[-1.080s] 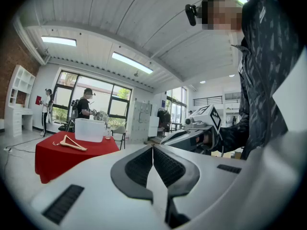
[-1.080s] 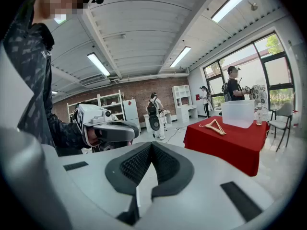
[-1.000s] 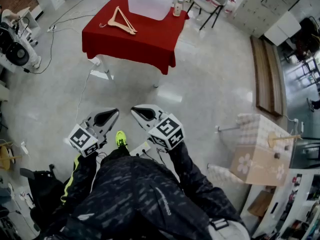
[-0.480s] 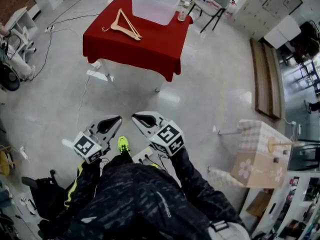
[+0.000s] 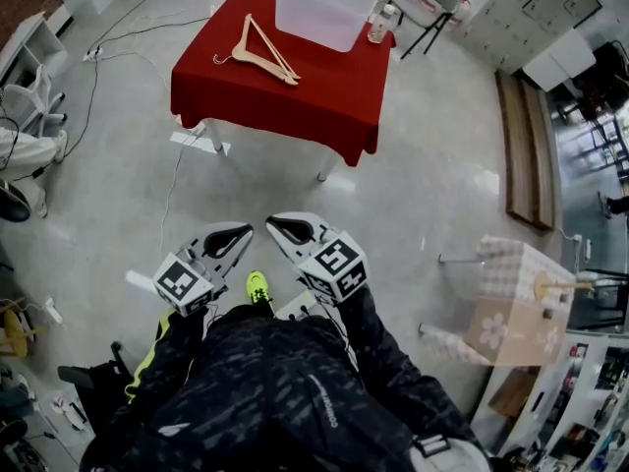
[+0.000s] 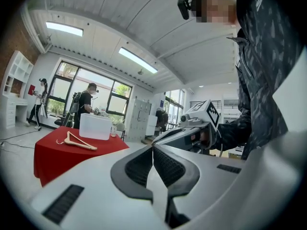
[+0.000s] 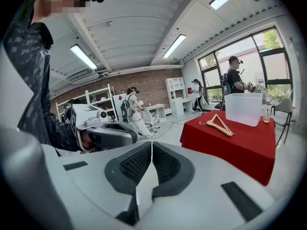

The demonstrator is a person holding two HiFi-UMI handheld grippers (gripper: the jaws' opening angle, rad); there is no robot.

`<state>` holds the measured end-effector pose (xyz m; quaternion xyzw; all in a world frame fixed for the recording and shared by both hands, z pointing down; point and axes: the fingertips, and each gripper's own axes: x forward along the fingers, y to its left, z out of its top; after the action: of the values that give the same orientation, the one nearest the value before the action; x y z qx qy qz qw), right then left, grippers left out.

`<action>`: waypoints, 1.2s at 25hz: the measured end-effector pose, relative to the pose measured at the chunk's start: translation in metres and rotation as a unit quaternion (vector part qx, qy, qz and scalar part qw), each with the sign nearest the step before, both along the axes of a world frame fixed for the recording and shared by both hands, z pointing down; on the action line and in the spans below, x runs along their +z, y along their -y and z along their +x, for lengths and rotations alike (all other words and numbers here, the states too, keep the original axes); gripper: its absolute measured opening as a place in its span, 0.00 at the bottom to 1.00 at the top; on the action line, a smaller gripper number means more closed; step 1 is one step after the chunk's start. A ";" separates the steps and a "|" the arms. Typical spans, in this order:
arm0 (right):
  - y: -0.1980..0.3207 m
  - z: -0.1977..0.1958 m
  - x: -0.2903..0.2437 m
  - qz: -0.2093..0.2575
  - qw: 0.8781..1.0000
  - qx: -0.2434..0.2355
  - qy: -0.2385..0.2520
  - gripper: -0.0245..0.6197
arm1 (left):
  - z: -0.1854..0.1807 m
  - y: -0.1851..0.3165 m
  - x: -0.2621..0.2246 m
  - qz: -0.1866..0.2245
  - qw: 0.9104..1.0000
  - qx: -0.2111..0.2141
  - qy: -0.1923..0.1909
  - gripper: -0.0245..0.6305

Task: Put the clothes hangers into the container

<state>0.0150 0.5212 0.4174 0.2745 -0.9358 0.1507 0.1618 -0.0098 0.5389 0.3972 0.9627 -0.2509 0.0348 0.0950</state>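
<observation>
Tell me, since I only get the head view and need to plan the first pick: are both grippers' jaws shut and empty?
Observer: The left gripper is. In its own view the jaws are together with nothing between them.
Operator: And the right?
Observer: The right gripper too: jaws together, empty.
Operator: Anyone near the table?
Observer: A person stands beyond the container and the hangers, by the windows. How close to the red table I cannot tell.
</observation>
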 end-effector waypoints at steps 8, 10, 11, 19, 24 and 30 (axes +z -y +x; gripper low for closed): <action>0.034 -0.029 -0.004 0.007 1.000 -0.001 -0.002 0.06 | -0.030 0.029 -0.008 0.013 1.000 -0.006 -0.001 0.06; 0.041 -0.034 -0.006 0.009 1.000 -0.005 -0.005 0.06 | -0.037 0.035 -0.009 0.011 1.000 -0.014 -0.003 0.06; 0.045 -0.036 -0.007 0.010 1.000 -0.006 -0.006 0.06 | -0.039 0.038 -0.009 0.009 1.000 -0.017 -0.004 0.06; 0.095 -0.049 -0.008 0.021 1.000 -0.004 -0.014 0.06 | -0.056 0.080 -0.007 -0.015 0.999 -0.048 -0.001 0.06; 0.136 -0.046 0.001 0.023 0.999 -0.006 -0.031 0.07 | -0.061 0.121 0.003 -0.029 0.998 -0.061 -0.001 0.06; 0.200 -0.031 0.021 0.009 0.999 -0.008 -0.035 0.07 | -0.051 0.184 0.015 -0.038 0.998 -0.058 -0.005 0.06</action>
<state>-0.0164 0.3210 0.4382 0.2739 -0.9331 0.1311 0.1927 -0.0603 0.3550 0.4125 0.9424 -0.3041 0.0343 0.1349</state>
